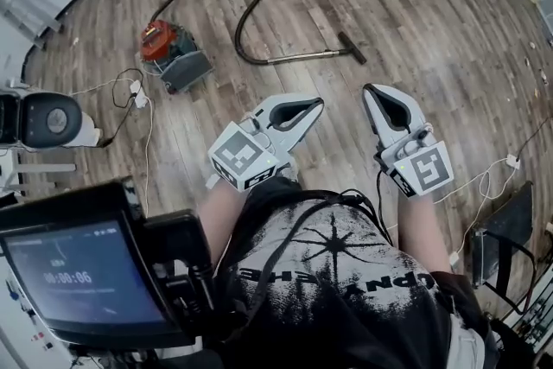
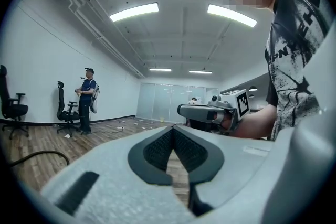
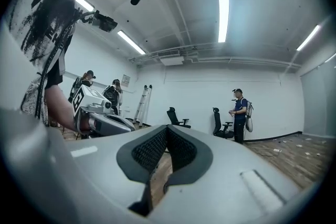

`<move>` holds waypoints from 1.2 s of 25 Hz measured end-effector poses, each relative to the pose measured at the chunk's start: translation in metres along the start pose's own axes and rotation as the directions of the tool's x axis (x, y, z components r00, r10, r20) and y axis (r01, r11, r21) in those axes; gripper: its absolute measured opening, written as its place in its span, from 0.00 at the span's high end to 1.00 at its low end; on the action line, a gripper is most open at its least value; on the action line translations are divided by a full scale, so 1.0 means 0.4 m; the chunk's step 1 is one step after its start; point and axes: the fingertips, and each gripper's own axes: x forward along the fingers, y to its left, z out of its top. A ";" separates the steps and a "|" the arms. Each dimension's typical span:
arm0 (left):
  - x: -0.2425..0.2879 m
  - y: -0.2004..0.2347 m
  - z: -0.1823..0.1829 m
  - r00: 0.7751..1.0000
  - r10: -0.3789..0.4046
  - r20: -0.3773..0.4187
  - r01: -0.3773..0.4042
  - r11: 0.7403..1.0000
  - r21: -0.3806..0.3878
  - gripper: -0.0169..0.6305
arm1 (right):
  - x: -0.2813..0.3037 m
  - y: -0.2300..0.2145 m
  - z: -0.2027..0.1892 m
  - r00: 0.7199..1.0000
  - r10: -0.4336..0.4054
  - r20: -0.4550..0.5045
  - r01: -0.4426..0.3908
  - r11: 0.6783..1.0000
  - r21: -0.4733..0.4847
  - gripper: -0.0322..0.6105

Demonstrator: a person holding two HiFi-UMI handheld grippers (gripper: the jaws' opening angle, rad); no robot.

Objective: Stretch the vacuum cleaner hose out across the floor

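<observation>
1. Currently, your grey left gripper (image 1: 317,104) and grey right gripper (image 1: 371,92) sit closed, empty.
2. Farther off, the black curved vacuum hose (image 1: 244,23) lies looped beside its red-topped canister (image 1: 173,54).
3. Pull too hard and you may drag the canister.

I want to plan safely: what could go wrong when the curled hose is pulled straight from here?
Pulling the hose may drag or tip the vacuum cleaner it joins. The white cable lying beside the cleaner could snag. The left gripper and the right gripper are shut, away from the hose; a hurried grab may miss.
</observation>
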 end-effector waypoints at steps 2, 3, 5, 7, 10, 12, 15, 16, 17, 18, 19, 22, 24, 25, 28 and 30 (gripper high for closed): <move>0.002 0.072 0.009 1.000 -0.016 0.001 0.016 1.000 0.006 0.97 | 0.062 -0.021 -0.002 1.000 -0.016 -0.004 0.016 1.000 0.001 0.94; 0.004 0.106 0.009 1.000 -0.024 0.001 0.024 1.000 0.010 0.97 | 0.088 -0.029 -0.009 1.000 -0.022 -0.010 0.022 1.000 0.000 0.94; 0.012 0.167 0.000 0.999 -0.038 -0.002 0.038 0.999 0.011 0.97 | 0.131 -0.044 -0.032 0.999 -0.034 -0.030 0.034 0.999 -0.008 0.94; 0.019 0.222 -0.009 0.999 -0.046 -0.005 0.046 0.999 0.010 0.97 | 0.165 -0.057 -0.052 0.998 -0.042 -0.049 0.042 0.999 -0.014 0.94; 0.023 0.284 -0.013 0.999 -0.050 -0.002 0.050 0.999 0.014 0.97 | 0.204 -0.070 -0.075 0.996 -0.043 -0.075 0.042 0.999 -0.013 0.94; 0.033 0.304 -0.015 0.999 -0.055 0.003 0.055 0.998 0.009 0.97 | 0.215 -0.085 -0.077 0.996 -0.047 -0.075 0.045 0.999 -0.015 0.94; 0.056 0.325 -0.019 0.998 -0.059 0.000 0.059 0.998 -0.008 0.97 | 0.228 -0.117 -0.074 0.996 -0.050 -0.077 0.048 0.998 -0.028 0.94; 0.062 0.333 -0.020 0.998 -0.061 0.001 0.061 0.998 -0.019 0.97 | 0.236 -0.128 -0.080 0.995 -0.046 -0.091 0.043 0.999 -0.030 0.94; 0.069 0.341 -0.022 0.998 -0.062 0.001 0.062 0.998 -0.030 0.97 | 0.246 -0.140 -0.087 0.994 -0.037 -0.104 0.034 0.999 -0.031 0.94; 0.077 0.351 -0.024 0.998 -0.061 0.000 0.061 0.997 -0.037 0.97 | 0.259 -0.154 -0.090 0.994 -0.025 -0.107 0.022 0.999 -0.031 0.94; 0.087 0.365 -0.026 0.998 -0.056 -0.004 0.056 0.998 -0.041 0.97 | 0.274 -0.172 -0.091 0.994 -0.013 -0.105 0.010 1.000 -0.029 0.94; 0.136 0.424 -0.025 1.000 -0.017 -0.016 0.016 0.999 -0.041 0.97 | 0.325 -0.247 -0.098 0.995 0.025 -0.095 -0.028 0.999 -0.023 0.94; 0.177 0.475 -0.017 1.000 0.018 -0.020 -0.019 0.999 -0.041 0.97 | 0.368 -0.305 -0.095 0.995 0.066 -0.071 -0.068 0.997 -0.021 0.94; 0.199 0.501 -0.012 0.999 0.030 -0.022 -0.031 0.999 -0.040 0.97 | 0.390 -0.335 -0.099 0.994 0.084 -0.068 -0.086 0.996 -0.021 0.94; 0.282 0.580 -0.007 0.999 0.047 -0.025 -0.048 0.998 -0.037 0.97 | 0.457 -0.437 -0.123 0.988 0.136 -0.076 -0.139 0.990 -0.028 0.94; 0.351 0.636 0.000 0.997 0.078 -0.022 -0.080 0.995 -0.053 0.97 | 0.496 -0.512 -0.122 0.983 0.171 -0.061 -0.173 0.984 -0.039 0.94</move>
